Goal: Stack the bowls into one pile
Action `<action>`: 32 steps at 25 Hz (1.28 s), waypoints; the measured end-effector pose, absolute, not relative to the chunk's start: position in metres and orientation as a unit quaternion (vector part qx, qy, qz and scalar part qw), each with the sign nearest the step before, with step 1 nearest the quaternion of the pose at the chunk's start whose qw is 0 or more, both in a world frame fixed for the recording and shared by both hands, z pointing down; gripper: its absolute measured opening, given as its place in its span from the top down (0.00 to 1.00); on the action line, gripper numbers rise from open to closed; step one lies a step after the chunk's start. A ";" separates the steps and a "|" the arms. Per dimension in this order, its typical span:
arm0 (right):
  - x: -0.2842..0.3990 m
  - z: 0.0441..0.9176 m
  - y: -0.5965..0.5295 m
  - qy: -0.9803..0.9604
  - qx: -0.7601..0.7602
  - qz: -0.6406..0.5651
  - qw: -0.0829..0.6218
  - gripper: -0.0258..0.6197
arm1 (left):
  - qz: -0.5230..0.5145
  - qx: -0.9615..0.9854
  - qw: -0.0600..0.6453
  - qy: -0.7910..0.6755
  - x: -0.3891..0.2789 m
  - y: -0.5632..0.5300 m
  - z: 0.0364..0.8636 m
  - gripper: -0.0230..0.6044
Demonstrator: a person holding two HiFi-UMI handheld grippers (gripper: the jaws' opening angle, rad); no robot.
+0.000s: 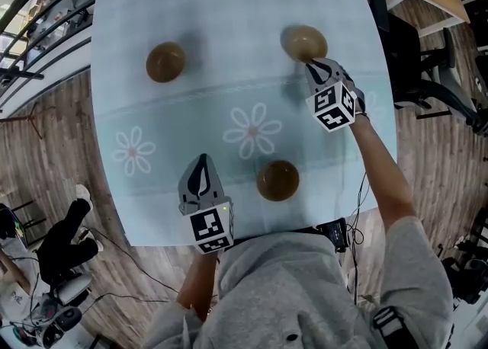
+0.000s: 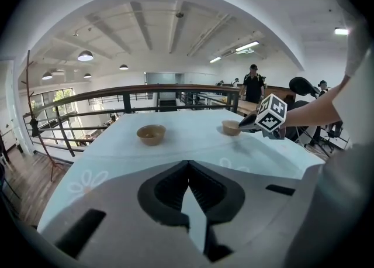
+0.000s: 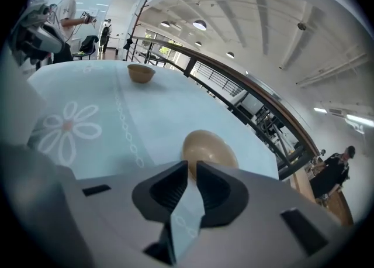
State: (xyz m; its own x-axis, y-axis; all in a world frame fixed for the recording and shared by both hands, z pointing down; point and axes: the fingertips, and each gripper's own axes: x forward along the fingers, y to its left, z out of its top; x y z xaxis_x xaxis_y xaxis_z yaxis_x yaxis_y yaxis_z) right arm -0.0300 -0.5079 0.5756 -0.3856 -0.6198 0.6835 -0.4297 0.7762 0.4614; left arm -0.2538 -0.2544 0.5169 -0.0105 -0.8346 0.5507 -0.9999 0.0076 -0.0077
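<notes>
Left gripper [image 1: 202, 160] is hovering over the desk's [image 1: 229, 4] near edge, jaws together and empty. The far-left bowl [image 1: 165, 62] and near bowl [image 1: 277, 180] are sitting apart. With the arm outstretched, the right gripper [image 1: 312, 65] is pinching the far-right bowl [image 1: 303, 40] by its near rim. The jaws are partly hiding that rim.

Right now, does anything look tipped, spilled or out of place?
Only the far right bowl: the right gripper pinches its rim and it looks tilted. The far left bowl and near bowl sit upright; nothing spilled.
</notes>
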 end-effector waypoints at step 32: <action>-0.040 0.561 -0.487 -0.804 0.272 -0.204 0.487 0.91 | 0.191 0.678 0.191 -0.684 -0.244 -0.252 0.501 0.93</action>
